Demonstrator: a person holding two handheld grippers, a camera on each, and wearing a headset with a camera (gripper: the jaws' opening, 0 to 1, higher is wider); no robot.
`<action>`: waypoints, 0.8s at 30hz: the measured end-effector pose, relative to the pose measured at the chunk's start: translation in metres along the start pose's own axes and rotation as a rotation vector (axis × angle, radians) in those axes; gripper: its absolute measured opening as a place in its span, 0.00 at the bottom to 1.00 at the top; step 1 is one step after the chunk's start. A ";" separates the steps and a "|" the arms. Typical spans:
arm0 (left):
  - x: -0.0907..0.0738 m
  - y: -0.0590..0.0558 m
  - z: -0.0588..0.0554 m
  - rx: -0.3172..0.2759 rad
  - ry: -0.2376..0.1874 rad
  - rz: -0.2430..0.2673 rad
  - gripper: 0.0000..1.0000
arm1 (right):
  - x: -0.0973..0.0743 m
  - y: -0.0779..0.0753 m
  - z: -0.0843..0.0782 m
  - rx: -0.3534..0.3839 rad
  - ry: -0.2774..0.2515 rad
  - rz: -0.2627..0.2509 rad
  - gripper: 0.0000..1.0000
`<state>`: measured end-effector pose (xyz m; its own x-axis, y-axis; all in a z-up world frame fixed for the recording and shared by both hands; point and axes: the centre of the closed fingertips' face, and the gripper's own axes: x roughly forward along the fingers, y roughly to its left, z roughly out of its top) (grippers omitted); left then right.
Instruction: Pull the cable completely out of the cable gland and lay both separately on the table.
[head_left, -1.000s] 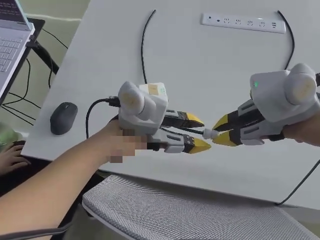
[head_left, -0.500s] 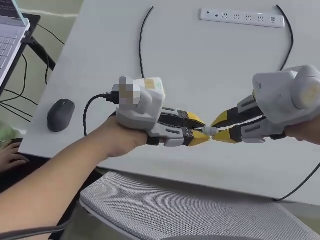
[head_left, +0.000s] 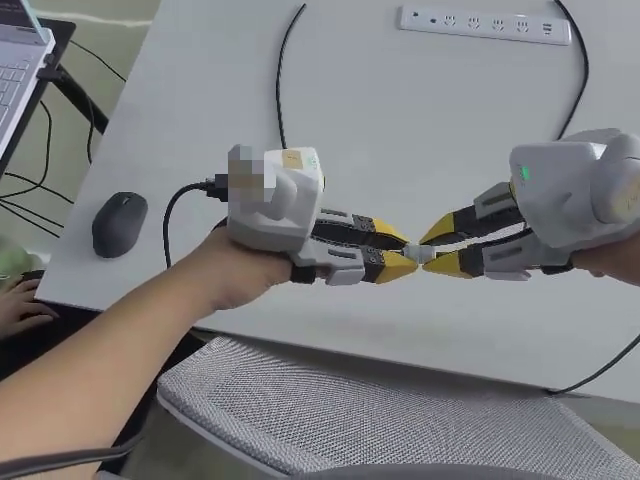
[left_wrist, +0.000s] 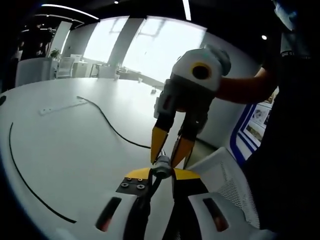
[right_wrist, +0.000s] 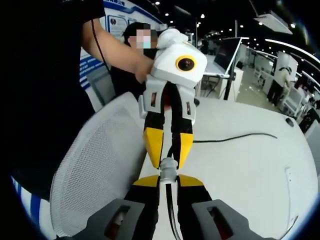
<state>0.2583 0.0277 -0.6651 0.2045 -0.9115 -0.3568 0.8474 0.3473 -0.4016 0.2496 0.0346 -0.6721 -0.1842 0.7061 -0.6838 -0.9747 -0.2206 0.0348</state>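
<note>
At the left a mouse (head_left: 118, 222) is lying on the desk (head_left: 420, 120), and above the desk's near edge we are holding the left claw (head_left: 405, 254) closed on the black cable (left_wrist: 152, 190) just behind the cable gland (head_left: 420, 254). From the right, tip to tip, we are pinching that small pale cable gland in the right claw (head_left: 432, 254), both raised off the desk.
</note>
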 end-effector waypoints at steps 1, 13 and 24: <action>0.000 -0.001 -0.001 0.004 0.005 -0.004 0.15 | 0.000 0.001 0.000 0.000 -0.002 0.002 0.07; 0.001 -0.003 0.002 0.087 0.006 -0.017 0.14 | -0.002 -0.001 -0.001 0.098 -0.066 0.010 0.09; 0.003 -0.006 0.005 0.164 0.020 -0.026 0.14 | -0.014 0.002 -0.008 0.507 -0.162 0.195 0.21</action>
<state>0.2561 0.0214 -0.6599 0.1733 -0.9145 -0.3656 0.9211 0.2819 -0.2685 0.2508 0.0190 -0.6681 -0.3453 0.7876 -0.5103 -0.8520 -0.0350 0.5224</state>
